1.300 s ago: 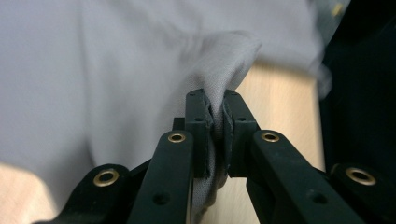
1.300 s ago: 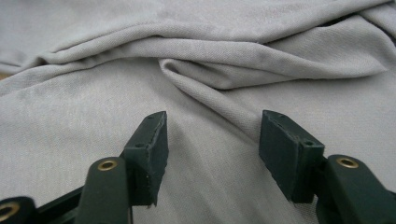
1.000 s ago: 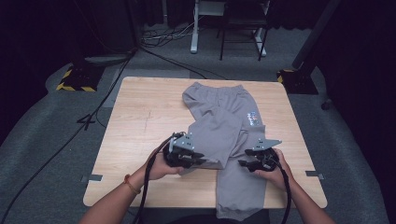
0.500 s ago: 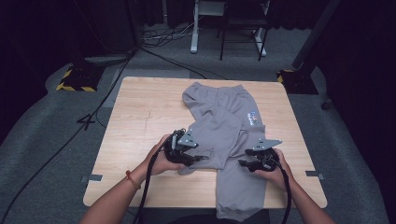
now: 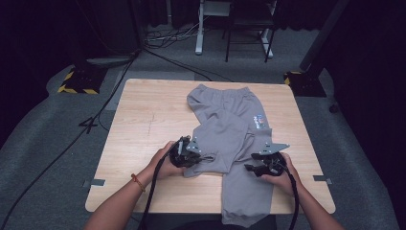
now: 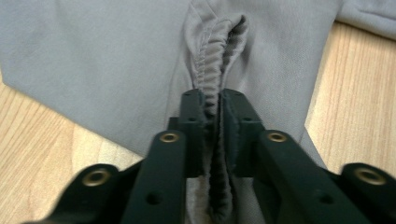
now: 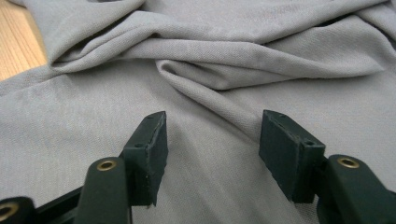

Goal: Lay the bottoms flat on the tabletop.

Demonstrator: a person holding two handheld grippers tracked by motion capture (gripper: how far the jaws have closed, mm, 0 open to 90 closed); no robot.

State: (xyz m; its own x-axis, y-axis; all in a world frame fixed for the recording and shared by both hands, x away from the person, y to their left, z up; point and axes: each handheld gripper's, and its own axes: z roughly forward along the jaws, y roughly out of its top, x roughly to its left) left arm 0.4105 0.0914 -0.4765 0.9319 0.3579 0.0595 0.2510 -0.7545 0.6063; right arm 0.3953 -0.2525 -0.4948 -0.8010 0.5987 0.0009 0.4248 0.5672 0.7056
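In the high view, grey sweatpants [image 5: 230, 139] lie on the wooden table [image 5: 143, 120], waistband at the far side, 1 leg bent across toward the near left and the other running off the near edge. The left gripper [image 5: 189, 153] sits at the bent leg's cuff and the right gripper [image 5: 256, 166] at the right edge of the straight leg. The left gripper view adds what that camera cannot resolve: the jaws have just been closing and now pinch the ribbed cuff [image 6: 217, 79], bunched upright between the pads. The right gripper view shows its 2 jaws standing apart and empty over flat cloth, just short of a raised fold [image 7: 205, 74]. To do this well, I would keep the left pinch deep on the elastic so it cannot slip, and have the right gripper take a firm bite of 1 fold before either hand lifts, so the leg moves evenly.
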